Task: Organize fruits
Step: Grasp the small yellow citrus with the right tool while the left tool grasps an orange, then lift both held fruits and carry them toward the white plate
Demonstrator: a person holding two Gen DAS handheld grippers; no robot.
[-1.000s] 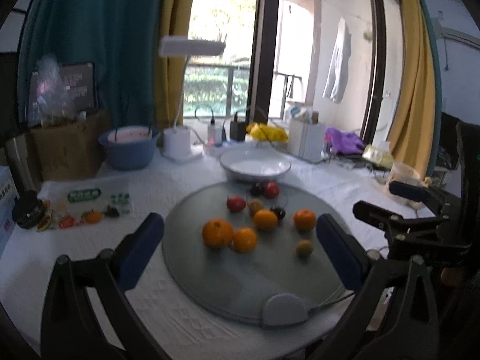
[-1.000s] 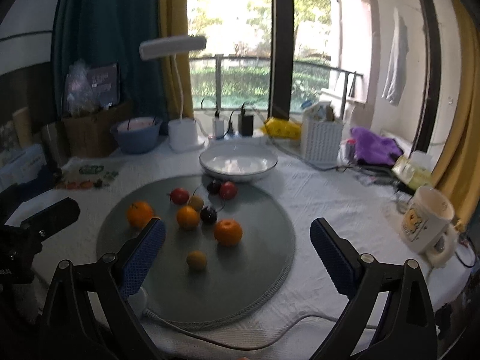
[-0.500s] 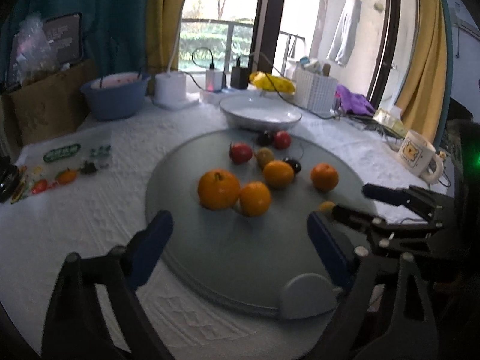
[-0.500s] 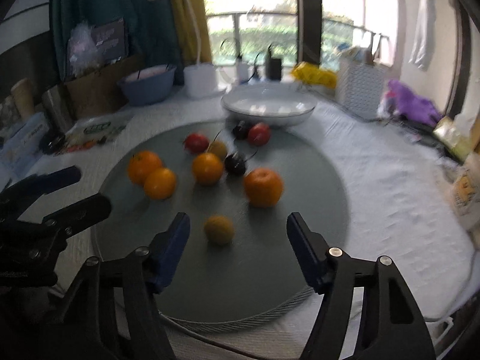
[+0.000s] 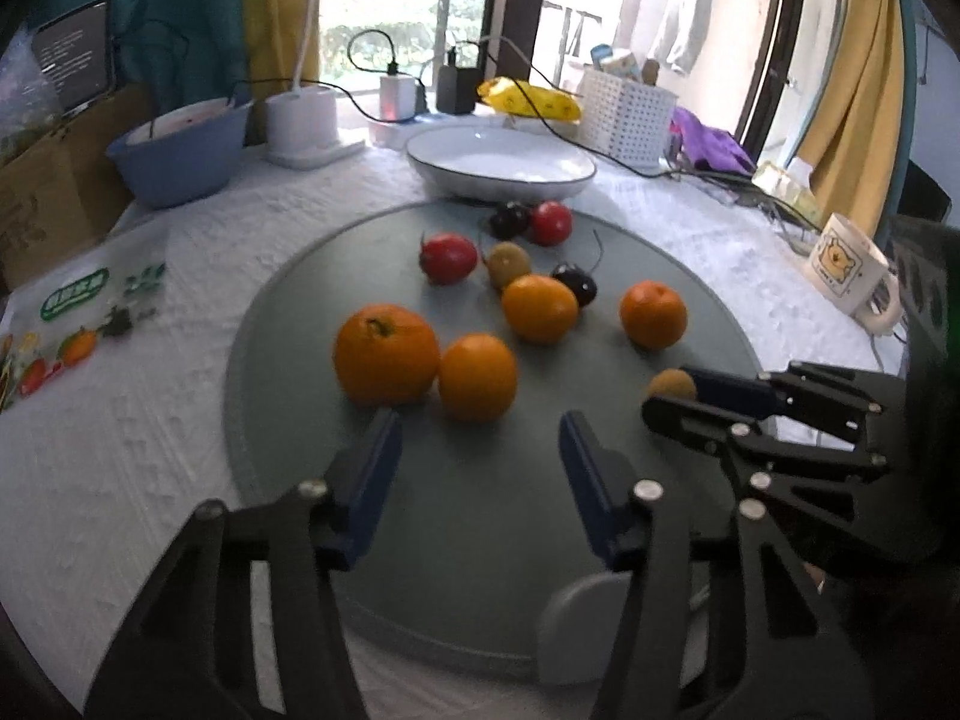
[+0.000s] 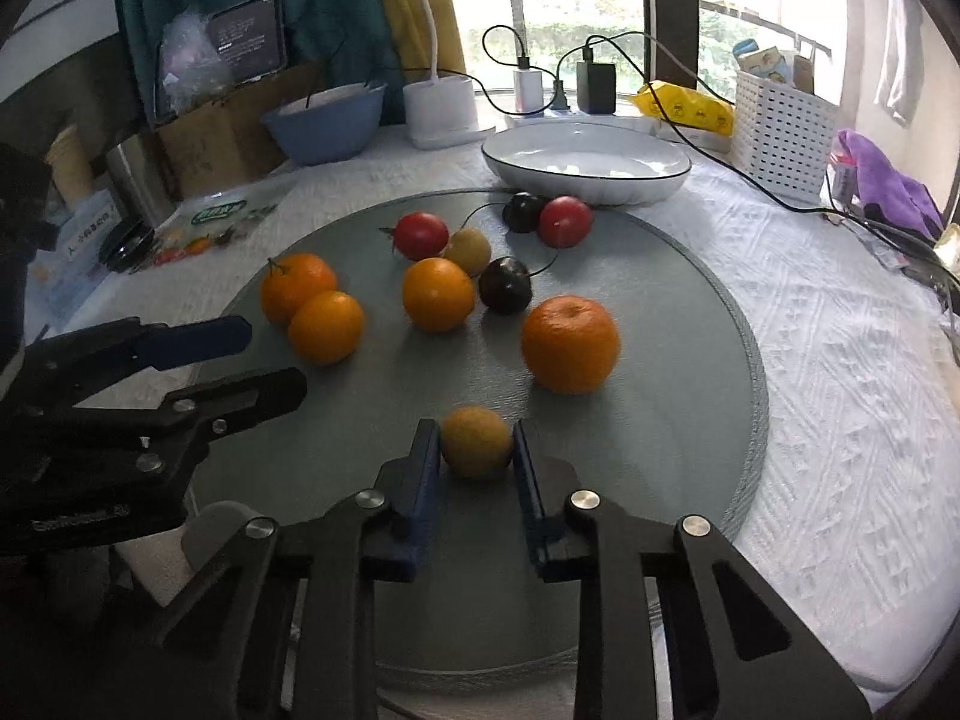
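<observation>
Several fruits lie on a round grey mat [image 6: 690, 396]: oranges [image 6: 570, 342], red fruits [image 6: 421, 235], dark cherries [image 6: 505, 284] and small yellow-brown fruits. My right gripper [image 6: 477, 450] has its blue pads on both sides of one small yellow-brown fruit [image 6: 477, 441] at the mat's near side, touching it; this fruit also shows in the left wrist view [image 5: 672, 384]. My left gripper [image 5: 480, 450] is open and empty, just in front of two oranges [image 5: 477, 377]. An empty white bowl [image 5: 501, 161] stands behind the mat.
A blue bowl [image 5: 180, 150], a white lamp base [image 5: 300, 120], chargers with cables, a yellow packet and a white basket [image 5: 624, 114] stand at the back. A mug [image 5: 846, 270] is at the right. A printed sheet [image 5: 78, 312] lies at the left.
Both grippers have moved down and forward toward the mat. My right gripper has narrowed from wide open onto the small yellow-brown fruit. My left gripper has narrowed somewhat near the two oranges.
</observation>
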